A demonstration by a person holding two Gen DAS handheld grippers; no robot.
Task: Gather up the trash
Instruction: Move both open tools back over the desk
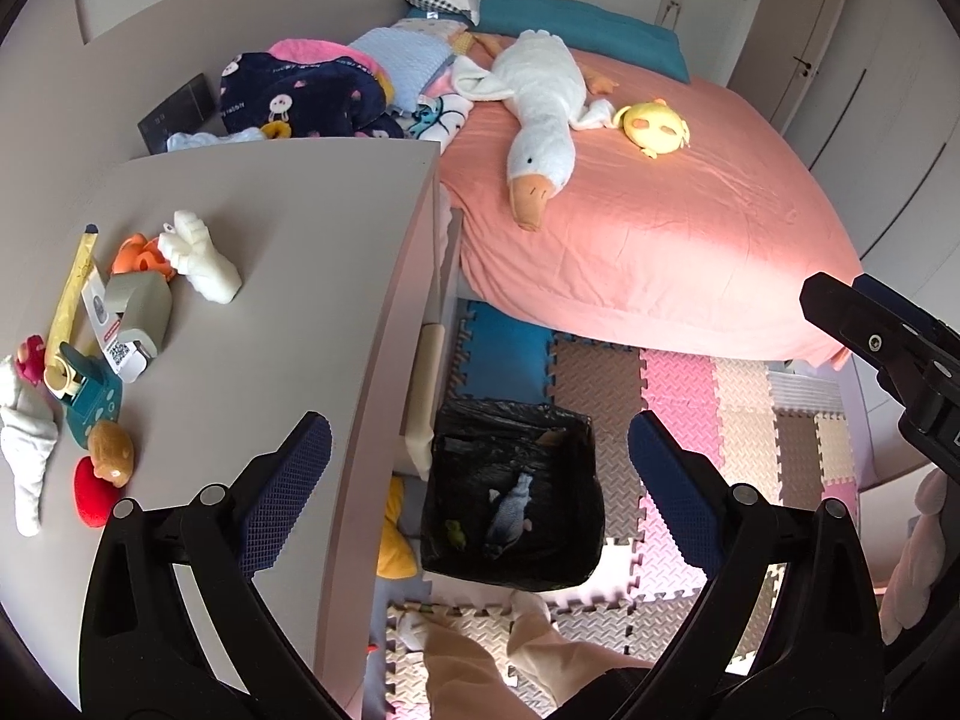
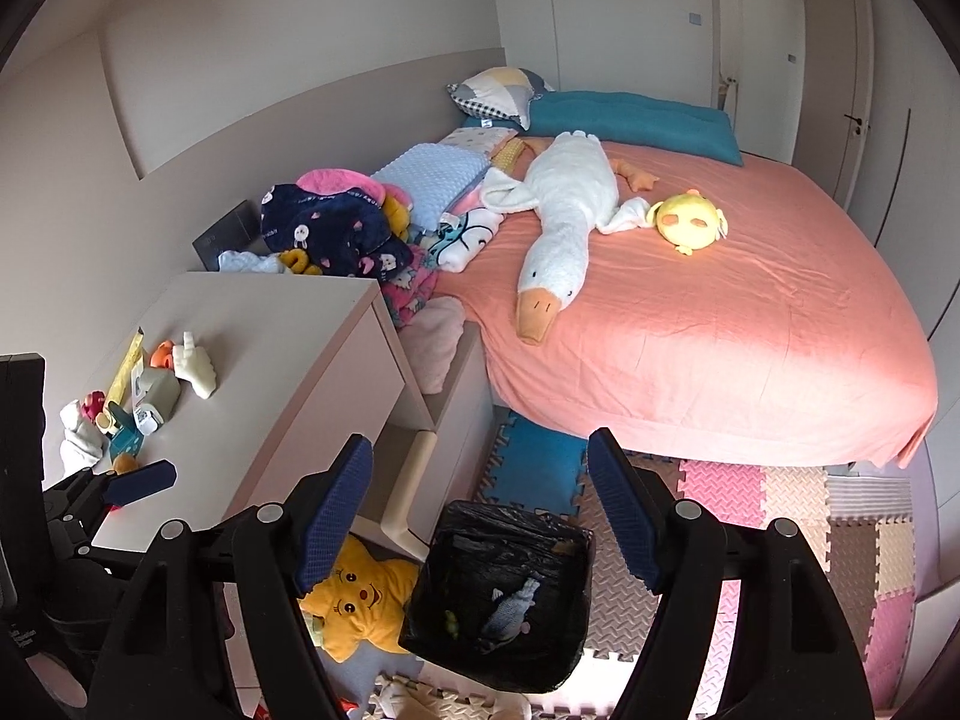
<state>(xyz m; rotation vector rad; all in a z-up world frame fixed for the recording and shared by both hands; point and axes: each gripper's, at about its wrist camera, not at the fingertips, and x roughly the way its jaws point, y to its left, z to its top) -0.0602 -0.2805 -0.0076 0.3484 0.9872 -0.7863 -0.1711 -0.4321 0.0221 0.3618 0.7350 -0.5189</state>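
A bin lined with a black bag (image 1: pixel 510 492) stands on the floor beside the desk; it also shows in the right wrist view (image 2: pixel 498 594). Inside lie a crumpled bluish-grey piece (image 1: pixel 510 513) and a small green scrap (image 1: pixel 456 534). My left gripper (image 1: pixel 480 450) is open and empty, high above the bin and the desk edge. My right gripper (image 2: pixel 480 480) is open and empty, above the bin. The right gripper shows at the right edge of the left wrist view (image 1: pixel 888 348). The left gripper's blue fingertip (image 2: pixel 144 480) shows at the left of the right wrist view.
The desk (image 1: pixel 288 252) holds a white foam piece (image 1: pixel 201 258), an orange toy (image 1: pixel 138 255), a tape dispenser (image 1: pixel 135 312), a yellow packet (image 1: pixel 72 294), a white cloth (image 1: pixel 27 450) and small plush toys (image 1: pixel 108 456). A bed (image 1: pixel 660 222) with a goose plush (image 1: pixel 540 114). A yellow star plush (image 2: pixel 360 606) on the foam floor mats (image 1: pixel 690 396).
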